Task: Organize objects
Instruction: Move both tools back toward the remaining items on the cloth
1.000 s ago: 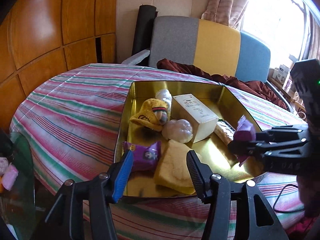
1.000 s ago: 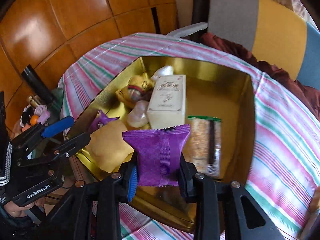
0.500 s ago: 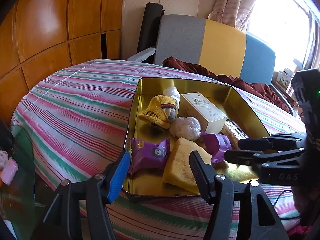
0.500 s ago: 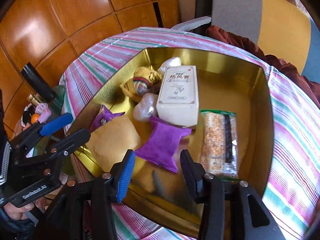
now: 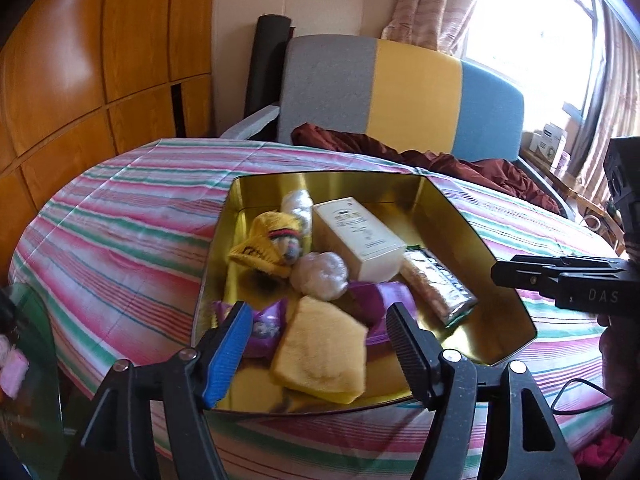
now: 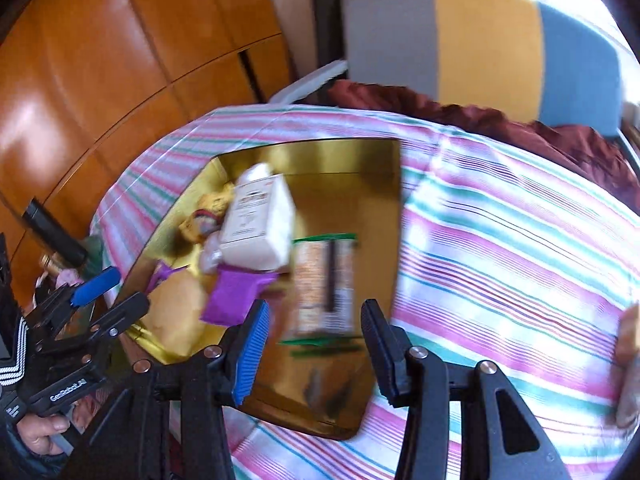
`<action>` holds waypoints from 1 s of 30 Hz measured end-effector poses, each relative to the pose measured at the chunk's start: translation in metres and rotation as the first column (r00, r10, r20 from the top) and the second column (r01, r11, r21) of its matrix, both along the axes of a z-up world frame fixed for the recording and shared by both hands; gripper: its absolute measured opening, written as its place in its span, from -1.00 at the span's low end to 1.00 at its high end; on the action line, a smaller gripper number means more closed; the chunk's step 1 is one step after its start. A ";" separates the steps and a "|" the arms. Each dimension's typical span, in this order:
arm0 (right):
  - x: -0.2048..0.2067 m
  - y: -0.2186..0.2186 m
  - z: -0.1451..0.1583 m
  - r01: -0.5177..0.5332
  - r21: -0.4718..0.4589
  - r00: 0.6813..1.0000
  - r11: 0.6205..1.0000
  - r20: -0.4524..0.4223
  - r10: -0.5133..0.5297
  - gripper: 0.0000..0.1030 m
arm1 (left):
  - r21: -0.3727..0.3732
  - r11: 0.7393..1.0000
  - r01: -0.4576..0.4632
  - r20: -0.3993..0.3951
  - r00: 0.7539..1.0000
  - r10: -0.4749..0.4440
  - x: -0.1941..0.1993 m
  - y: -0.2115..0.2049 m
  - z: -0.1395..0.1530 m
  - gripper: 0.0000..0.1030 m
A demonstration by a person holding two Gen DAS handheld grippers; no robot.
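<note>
Left gripper level at the tin's near rim, fingers spread, nothing between them. Right gripper above the near right corner, fingers released, empty. Purple packet lies flat in the gold tin, just ahead of the right blue finger, touching the white box and beside the cereal bar. Bare tin floor beyond the bar; striped counter open to the right.

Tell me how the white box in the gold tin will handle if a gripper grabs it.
The white box looks like thin card with flat sides, so probably stiff and easy to pinch, though hard squeezing might dent it. It lies flat in the gold tin, so it should not roll.
</note>
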State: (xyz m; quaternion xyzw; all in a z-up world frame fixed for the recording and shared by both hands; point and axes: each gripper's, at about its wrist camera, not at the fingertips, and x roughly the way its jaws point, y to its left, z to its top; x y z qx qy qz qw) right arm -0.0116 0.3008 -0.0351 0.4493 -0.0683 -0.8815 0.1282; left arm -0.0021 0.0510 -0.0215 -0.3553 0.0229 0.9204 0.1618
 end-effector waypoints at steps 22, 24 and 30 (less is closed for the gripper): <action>0.104 0.289 0.013 0.760 0.001 0.649 0.650 -0.039 -0.760 0.14 | -0.066 0.937 0.344 -0.049 0.936 -0.348 0.014 0.133 0.026 0.40; 0.125 0.314 0.010 0.843 -0.047 0.534 0.535 -0.034 -0.845 0.14 | -0.070 0.922 0.382 -0.043 0.922 -0.385 0.016 0.151 0.027 0.40; 0.164 0.355 -0.004 0.920 -0.208 0.353 0.332 0.074 -0.933 0.14 | -0.031 0.871 0.491 0.022 0.871 -0.490 0.019 0.210 0.025 0.40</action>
